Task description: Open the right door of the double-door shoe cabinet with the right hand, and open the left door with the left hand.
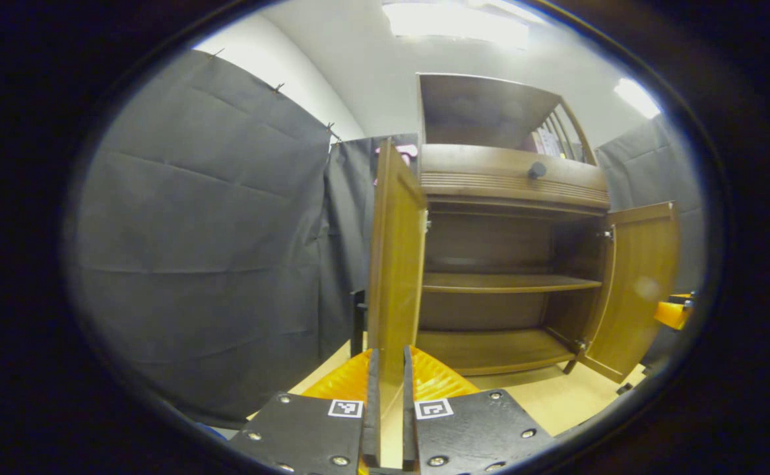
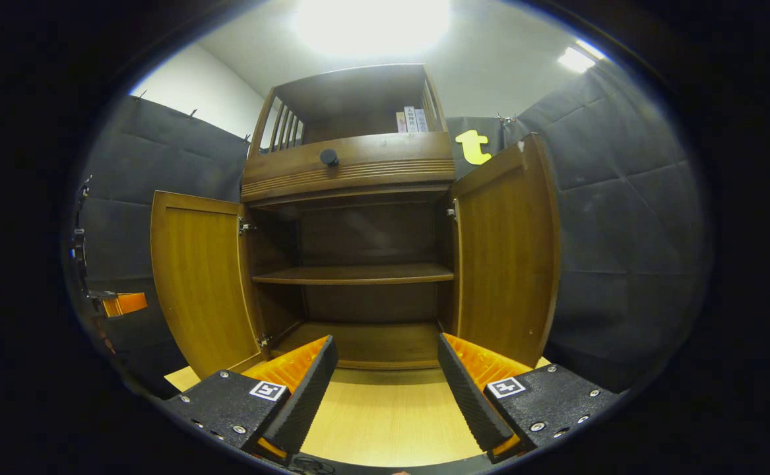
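The shoe cabinet (image 2: 358, 264) stands on a pale wooden floor (image 2: 385, 415) between dark cloth walls, with both lower doors swung wide and its inside bare: one middle shelf (image 2: 358, 274) and a bottom board (image 2: 365, 343). Above the doors runs a ribbed drawer front with a round dark knob (image 2: 329, 157), and over that an open top compartment with slatted sides, where a few books (image 2: 411, 120) stand upright at the back.

In the right gripper view the left door (image 2: 196, 290) hangs open on the picture's left and the right door (image 2: 507, 257) on the picture's right, both turned outward from their hinges. In the left gripper view the left door (image 1: 394, 264) is seen nearly edge-on, just ahead of the camera, and the right door (image 1: 639, 290) stands open farther off.

The left hand-held gripper (image 1: 388, 409) has its fingers drawn close together with only a narrow gap, and the lower free edge of the left door sits in that gap; whether both fingers actually press on the wood I cannot tell. The right hand-held gripper (image 2: 388, 386) is spread wide, nothing between its fingers, facing the open cabinet over the floor. A part of the left hand-held gripper also shows at the left rim of the right gripper view, beside the left door.
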`<state>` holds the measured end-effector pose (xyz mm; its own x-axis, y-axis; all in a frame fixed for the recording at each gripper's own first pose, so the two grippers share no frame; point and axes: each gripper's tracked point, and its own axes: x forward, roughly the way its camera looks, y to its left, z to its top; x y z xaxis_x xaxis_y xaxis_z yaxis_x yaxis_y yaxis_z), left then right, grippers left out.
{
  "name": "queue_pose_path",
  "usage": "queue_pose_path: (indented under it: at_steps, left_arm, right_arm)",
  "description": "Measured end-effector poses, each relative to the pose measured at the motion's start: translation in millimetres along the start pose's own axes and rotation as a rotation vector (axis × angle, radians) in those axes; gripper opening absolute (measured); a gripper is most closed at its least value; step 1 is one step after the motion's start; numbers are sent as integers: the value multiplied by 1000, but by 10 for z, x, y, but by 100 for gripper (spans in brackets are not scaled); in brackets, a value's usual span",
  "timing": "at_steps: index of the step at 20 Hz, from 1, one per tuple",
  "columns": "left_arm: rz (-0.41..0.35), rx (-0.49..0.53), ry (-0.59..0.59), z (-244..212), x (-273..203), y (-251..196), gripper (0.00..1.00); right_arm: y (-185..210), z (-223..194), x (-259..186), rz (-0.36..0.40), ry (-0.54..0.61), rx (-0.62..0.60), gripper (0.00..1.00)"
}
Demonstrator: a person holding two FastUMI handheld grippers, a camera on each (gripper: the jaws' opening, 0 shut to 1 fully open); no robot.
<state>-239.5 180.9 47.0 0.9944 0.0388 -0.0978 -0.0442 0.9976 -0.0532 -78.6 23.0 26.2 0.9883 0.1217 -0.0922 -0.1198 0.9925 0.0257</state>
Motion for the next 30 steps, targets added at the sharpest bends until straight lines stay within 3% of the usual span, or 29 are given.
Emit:
queue_pose_path:
  at_steps: [1, 5, 15, 20, 23, 24, 30]
  left_arm:
    - [-3, 6, -6, 36, -96, -74, 18]
    - [-14, 35, -24, 129, -469, -360, 10]
    - [-14, 44, -28, 52, -906, -752, 10]
    - [12, 44, -23, 17, -895, -754, 45]
    - [39, 56, -32, 30, -872, -688, 95]
    - [48, 61, -34, 29, -847, -668, 99]
    - [61, 57, -29, 19, -826, -617, 99]
  right_arm:
    - [-52, -7, -39, -3, 2, -1, 94]
    - [-254, -35, -248, -21, 1, 20, 94]
    - [-495, -60, -512, -32, 1, 35, 94]
    - [-517, -31, -510, -27, -7, 30, 94]
    - [-528, -31, -506, -30, -9, 27, 94]
    - [-529, -31, -499, -31, -8, 25, 94]
    - [-486, -26, -473, -31, -12, 17, 95]
